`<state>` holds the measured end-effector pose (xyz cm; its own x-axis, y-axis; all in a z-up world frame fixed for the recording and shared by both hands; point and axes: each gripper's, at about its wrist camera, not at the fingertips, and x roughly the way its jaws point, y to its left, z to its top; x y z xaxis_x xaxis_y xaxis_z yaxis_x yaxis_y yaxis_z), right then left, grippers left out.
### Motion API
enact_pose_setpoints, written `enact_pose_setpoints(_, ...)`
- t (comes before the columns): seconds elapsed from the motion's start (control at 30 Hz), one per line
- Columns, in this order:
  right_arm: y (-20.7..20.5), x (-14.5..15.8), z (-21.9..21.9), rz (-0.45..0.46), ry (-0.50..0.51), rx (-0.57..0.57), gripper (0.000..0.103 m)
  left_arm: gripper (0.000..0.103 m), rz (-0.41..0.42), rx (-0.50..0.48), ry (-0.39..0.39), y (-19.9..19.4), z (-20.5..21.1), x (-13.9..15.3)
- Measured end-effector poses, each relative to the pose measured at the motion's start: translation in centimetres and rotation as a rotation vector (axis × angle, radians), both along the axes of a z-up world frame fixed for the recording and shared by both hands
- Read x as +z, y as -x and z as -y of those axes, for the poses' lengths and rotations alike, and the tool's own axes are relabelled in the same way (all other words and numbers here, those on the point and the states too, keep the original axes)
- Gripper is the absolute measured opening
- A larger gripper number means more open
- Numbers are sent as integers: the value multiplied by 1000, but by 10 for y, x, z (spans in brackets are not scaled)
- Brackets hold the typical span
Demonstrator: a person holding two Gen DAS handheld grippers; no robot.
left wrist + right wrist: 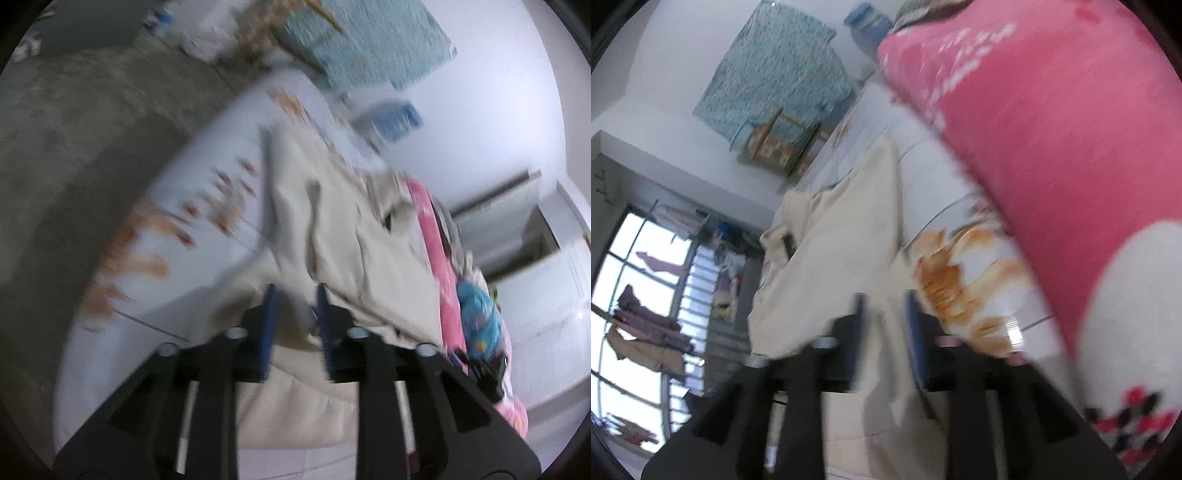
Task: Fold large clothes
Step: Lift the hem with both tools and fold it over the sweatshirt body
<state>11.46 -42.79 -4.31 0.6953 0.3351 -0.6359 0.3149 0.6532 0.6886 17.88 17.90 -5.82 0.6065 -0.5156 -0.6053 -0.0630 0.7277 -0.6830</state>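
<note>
- Left gripper point(295, 295): jaws parted, blue pads apart over the near hem of the cream garment point(332, 229); cloth seems to lie in the gap, but blur hides whether the pads bite, so it reads as released.
- Right gripper point(884, 299): jaws likewise parted over the same cream garment point(831, 251), cloth visible between them, no clear pinch.
- Garment lies spread on the bed point(207, 155), long axis running away from both cameras, wrinkled with loose ridges.
- Handling judgement: soft, light, limp; it will sag and drag rather than hold shape. Best taken at the two near corners or the hem, one per gripper, pinching a single layer.
- Pink pillow point(1052, 147) sits just beside the garment on the right hand's side; likely to crowd a fold that way.
- Blue soft toy point(476, 314) rests on that pillow.
- Farther off: teal wall hanging point(775, 74), wooden chair point(775, 144), window with hung laundry point(646, 277). Not in the way.
</note>
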Motion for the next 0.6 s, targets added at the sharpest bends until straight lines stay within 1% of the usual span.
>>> enact_pose_setpoints(0.03, 5, 5, 0, 1, 35, -10, 43, 27, 12, 17, -4, 1, -5, 2)
enact_pose_setpoints(0.1, 12, 12, -4, -9, 96, -1, 47, 28, 18, 37, -23, 7, -15, 7)
enact_pose_setpoints(0.13, 16, 15, -7, -20, 127, 11, 51, 31, 14, 33, -46, 11, -16, 9)
enact_pose_setpoints(0.17, 20, 17, -10, -31, 153, 26, 55, 36, 9, 24, -68, 14, -14, 10)
enact_pose_setpoints(0.23, 26, 19, -27, -83, 246, 89, 57, 43, -21, -20, -162, 22, -4, 10)
enact_pose_setpoints(0.3, 34, 17, -36, -123, 320, 140, 58, 46, -48, -67, -239, 29, 10, 8)
enact_pose_setpoints(0.33, 37, 15, -45, -149, 377, 168, 58, 47, -71, -92, -309, 34, 21, 5)
enact_pose_setpoints(0.37, 41, 16, -48, -153, 408, 179, 58, 47, -84, -101, -357, 37, 25, 2)
enact_pose_setpoints(0.4, 43, 16, -52, -154, 442, 190, 58, 47, -94, -104, -425, 41, 33, -1)
enact_pose_setpoints(0.47, 45, 16, -59, -159, 505, 206, 58, 46, -71, -97, -504, 47, 41, -2)
enact_pose_setpoints(0.5, 44, 15, -62, -163, 540, 218, 58, 46, -68, -90, -524, 48, 44, -2)
enact_pose_setpoints(0.53, 43, 14, -67, -165, 581, 230, 58, 41, -63, -79, -544, 48, 46, -3)
enact_pose_setpoints(0.57, 42, 14, -70, -167, 610, 238, 54, 33, -54, -83, -551, 49, 50, -4)
enact_pose_setpoints(0.6, 40, 12, -75, -175, 657, 252, 51, 31, -48, -81, -571, 49, 53, -4)
